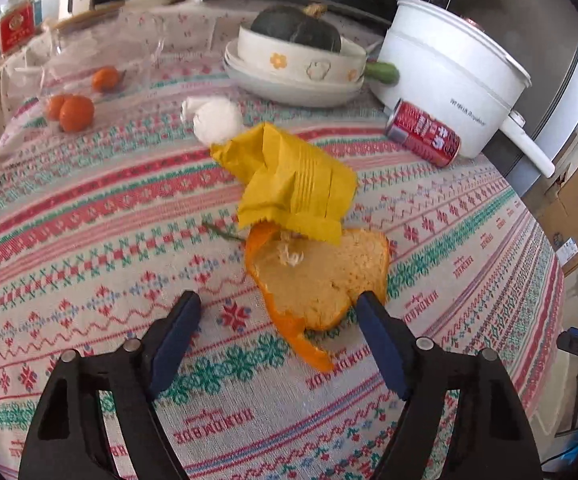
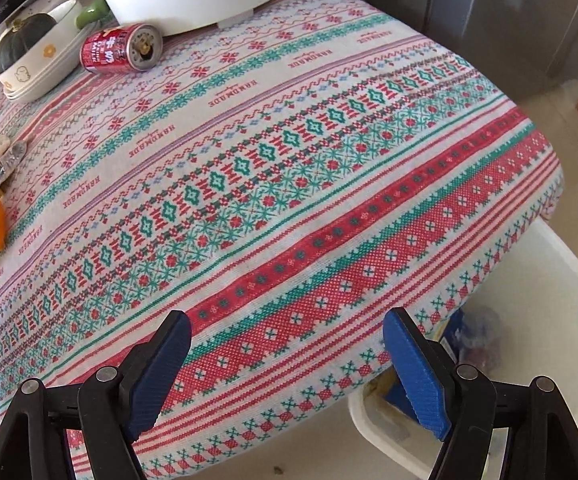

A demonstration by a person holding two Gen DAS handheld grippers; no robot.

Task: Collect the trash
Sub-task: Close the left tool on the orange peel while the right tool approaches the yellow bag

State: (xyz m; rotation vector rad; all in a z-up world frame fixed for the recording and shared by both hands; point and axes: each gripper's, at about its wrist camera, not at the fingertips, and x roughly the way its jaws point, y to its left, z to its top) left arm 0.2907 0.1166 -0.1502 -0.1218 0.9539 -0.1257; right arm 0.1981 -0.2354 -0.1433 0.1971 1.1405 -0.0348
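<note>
An orange peel (image 1: pixel 321 280) lies inside-up on the patterned tablecloth (image 1: pixel 89 240). A crumpled yellow wrapper (image 1: pixel 293 184) rests on its far edge, and a white paper ball (image 1: pixel 217 120) sits beyond that. A red drink can (image 1: pixel 423 132) (image 2: pixel 121 50) lies on its side by the white pot. My left gripper (image 1: pixel 279 304) is open just short of the peel, its right fingertip (image 1: pixel 369 308) at the peel's near edge. My right gripper (image 2: pixel 287 322) is open and holds nothing, above the table's edge. Below that edge stands a white bin (image 2: pixel 549 280) with some trash in it.
A white electric pot (image 1: pixel 453 76) stands at the back right, next to stacked bowls (image 1: pixel 293 68) with a dark squash (image 1: pixel 297 26). Tangerines (image 1: pixel 75 112) lie in clear plastic at the back left. A cardboard box (image 1: pixel 577 208) stands beyond the table's right side.
</note>
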